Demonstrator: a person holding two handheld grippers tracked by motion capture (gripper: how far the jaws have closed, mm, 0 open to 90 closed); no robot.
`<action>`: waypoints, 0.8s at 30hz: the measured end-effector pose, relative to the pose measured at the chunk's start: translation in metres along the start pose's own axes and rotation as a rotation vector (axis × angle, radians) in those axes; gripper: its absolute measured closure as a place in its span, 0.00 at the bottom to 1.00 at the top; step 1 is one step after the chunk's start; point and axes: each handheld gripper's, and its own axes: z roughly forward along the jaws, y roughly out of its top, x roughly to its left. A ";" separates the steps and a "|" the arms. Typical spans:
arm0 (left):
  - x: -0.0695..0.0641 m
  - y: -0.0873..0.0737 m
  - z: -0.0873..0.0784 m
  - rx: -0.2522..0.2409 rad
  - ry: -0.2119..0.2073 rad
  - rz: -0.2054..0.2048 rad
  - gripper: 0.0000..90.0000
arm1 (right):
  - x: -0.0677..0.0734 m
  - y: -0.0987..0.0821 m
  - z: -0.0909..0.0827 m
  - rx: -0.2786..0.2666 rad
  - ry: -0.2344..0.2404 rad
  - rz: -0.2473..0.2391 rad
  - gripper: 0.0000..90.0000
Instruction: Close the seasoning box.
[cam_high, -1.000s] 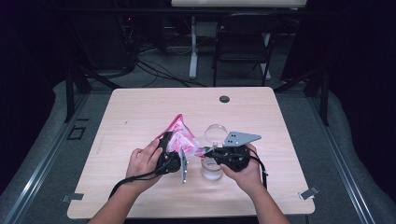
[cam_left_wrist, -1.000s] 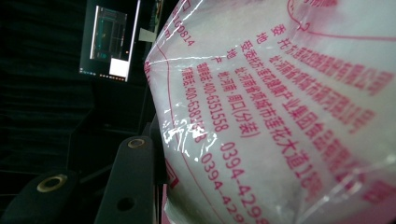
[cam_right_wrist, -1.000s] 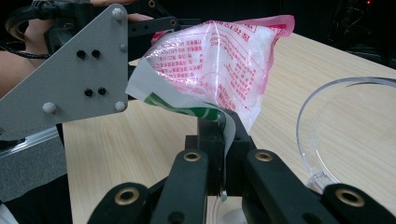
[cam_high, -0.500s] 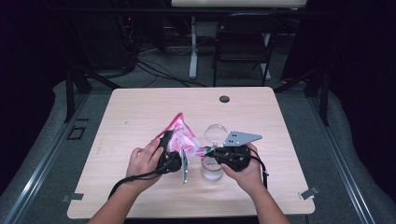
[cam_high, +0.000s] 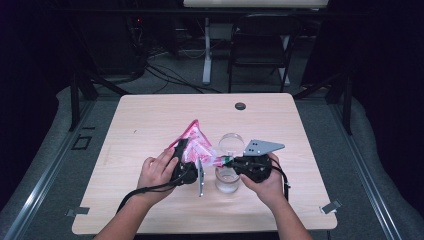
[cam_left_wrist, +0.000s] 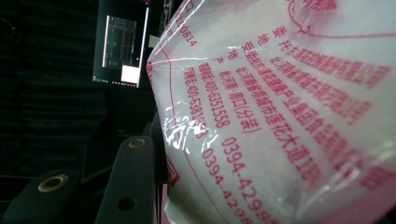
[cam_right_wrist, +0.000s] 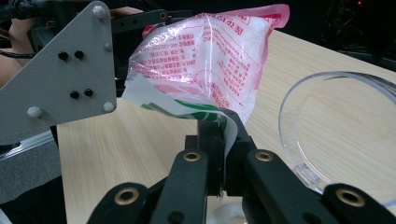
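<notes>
At the near middle of the table (cam_high: 150, 115), a person holds a plastic bag (cam_high: 192, 142) of white grains between two grippers, just left of a clear glass jar (cam_high: 229, 170); the bag is tilted, its pink top corner pointing far and left, its lower corner drawn toward the jar's open mouth, most likely so the contents can be tipped in. The left gripper (cam_high: 186, 152) clasps the bag's bulging body, its jaws standing part-way closed against the plastic, seemingly to bear the weight; the right gripper (cam_right_wrist: 223, 133) is pinched tight on the bag's thin lower corner, perhaps to steer or tear it open. A loose round lid (cam_high: 230, 144) appears to lie beside the jar on its far side. Farther off, a small dark disc (cam_high: 240, 106) lies near the far edge. Whether the corner is already cut is hard to judge; the left gripper's second jaw is hidden behind the bag in its own view, and the print is blurred.
</notes>
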 end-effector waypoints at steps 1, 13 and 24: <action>0.000 0.001 0.000 -0.001 0.002 0.004 0.66 | -0.001 0.000 0.000 0.000 -0.001 -0.001 0.99; -0.002 0.004 -0.002 -0.004 0.008 0.019 0.67 | -0.003 -0.002 -0.002 0.004 -0.006 0.002 0.99; -0.002 0.008 -0.005 -0.011 0.030 0.050 0.67 | -0.007 -0.005 -0.006 0.012 0.014 0.015 0.98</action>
